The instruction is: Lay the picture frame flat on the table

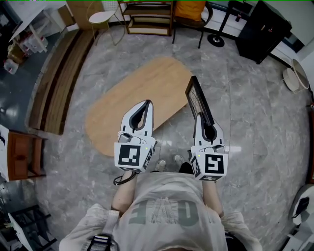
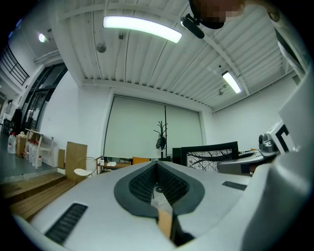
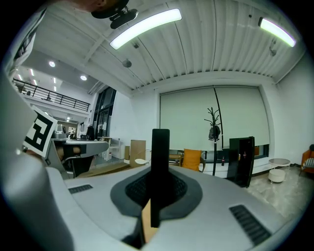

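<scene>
A black picture frame [image 1: 198, 99] stands on edge in the air by the right end of the oval wooden table [image 1: 132, 98], and my right gripper [image 1: 200, 116] is shut on its near end. In the right gripper view the picture frame [image 3: 160, 157] shows as a thin black upright bar pinched between the jaws. The left gripper view shows the picture frame's [image 2: 210, 156] front, printed with bare branches. My left gripper [image 1: 147, 103] hovers over the table's near end to the left of the frame, its tips together and nothing between them.
A low wooden platform [image 1: 61, 78] runs along the left. At the back stand a wooden shelf [image 1: 147, 19], a white wire chair [image 1: 103, 17], an orange chair [image 1: 191, 12] and a black cabinet [image 1: 262, 32]. Grey tiled floor surrounds the table.
</scene>
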